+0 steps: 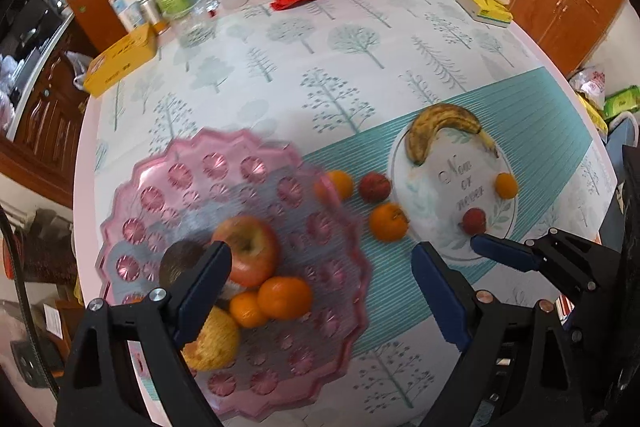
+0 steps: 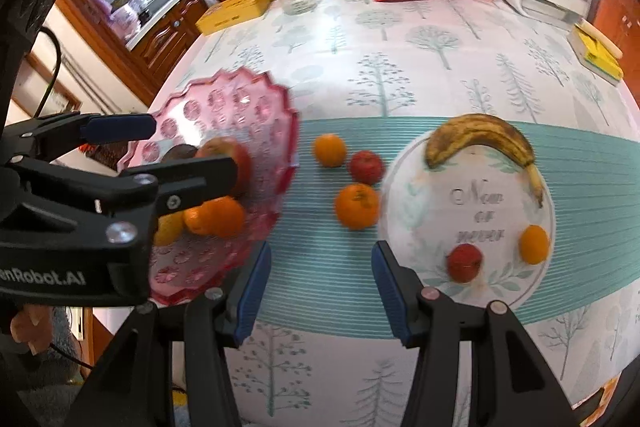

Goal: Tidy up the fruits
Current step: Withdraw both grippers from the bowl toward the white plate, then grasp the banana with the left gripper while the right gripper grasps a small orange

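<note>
My left jaws (image 1: 320, 291) stand wide and empty above the pink bowl (image 1: 192, 187); my right jaws (image 2: 320, 291) stand partly open, empty, over the striped mat (image 2: 580, 155). Three loose fruits lie between bowl and white plate (image 2: 416, 211): an orange (image 2: 357, 206) nearest, another orange (image 2: 329, 149), a red fruit (image 2: 366, 167). I judge them light, firm, round, prone to roll; grip across the middle. The banana (image 2: 480, 137) is spotted, probably soft. Open surface behind; the bowl overhangs the surface edge.

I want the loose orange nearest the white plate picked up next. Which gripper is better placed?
Right. The right gripper has open, empty jaws just short of that orange; the left gripper hangs over the pink bowl.
</note>
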A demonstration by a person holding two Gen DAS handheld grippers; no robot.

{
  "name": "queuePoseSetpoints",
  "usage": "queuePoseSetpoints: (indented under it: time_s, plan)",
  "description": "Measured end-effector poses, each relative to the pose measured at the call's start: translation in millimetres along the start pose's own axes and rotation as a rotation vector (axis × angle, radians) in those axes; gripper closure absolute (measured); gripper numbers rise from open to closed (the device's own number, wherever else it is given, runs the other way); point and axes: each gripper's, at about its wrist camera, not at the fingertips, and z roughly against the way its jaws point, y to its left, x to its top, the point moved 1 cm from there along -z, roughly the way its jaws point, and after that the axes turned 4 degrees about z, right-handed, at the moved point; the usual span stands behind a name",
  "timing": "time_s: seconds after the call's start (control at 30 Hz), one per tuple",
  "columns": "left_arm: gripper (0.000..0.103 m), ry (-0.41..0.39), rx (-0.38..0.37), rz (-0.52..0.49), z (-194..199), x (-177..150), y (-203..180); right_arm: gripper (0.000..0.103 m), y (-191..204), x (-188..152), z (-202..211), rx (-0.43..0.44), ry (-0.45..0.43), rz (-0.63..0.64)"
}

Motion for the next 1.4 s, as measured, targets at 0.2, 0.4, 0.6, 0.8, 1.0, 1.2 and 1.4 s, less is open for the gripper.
queuePoseSetpoints:
  time_s: [0.2, 0.4, 0.6, 0.8, 1.0, 1.2, 1.4]
  plan:
    - [0.012, -0.002, -0.001, -0.032, -8, 22, -27, 0.050, -50, -1, 12, -0.038, -0.034, -0.091]
    - [0.012, -0.020, 0.004, -0.064, -19, 48, -53, 0.050, -98, -4, 19, -0.087, -0.055, -0.168]
    - [0.012, 0.007, -0.019, -0.094, -45, 70, -82, 0.050, -133, -13, 18, -0.147, -0.054, -0.208]
    - [0.012, 0.038, -0.009, -0.192, -84, 85, -121, 0.050, -168, -24, 11, -0.171, -0.036, -0.259]
    - [0.012, 0.084, 0.041, -0.334, -134, 91, -154, 0.050, -187, -37, -2, -0.163, -0.002, -0.289]
    - [0.012, 0.122, 0.069, -0.369, -173, 99, -167, 0.050, -184, -42, -15, -0.122, 0.018, -0.272]
    - [0.014, 0.143, 0.068, -0.364, -194, 105, -170, 0.050, -181, -39, -27, -0.104, 0.019, -0.250]
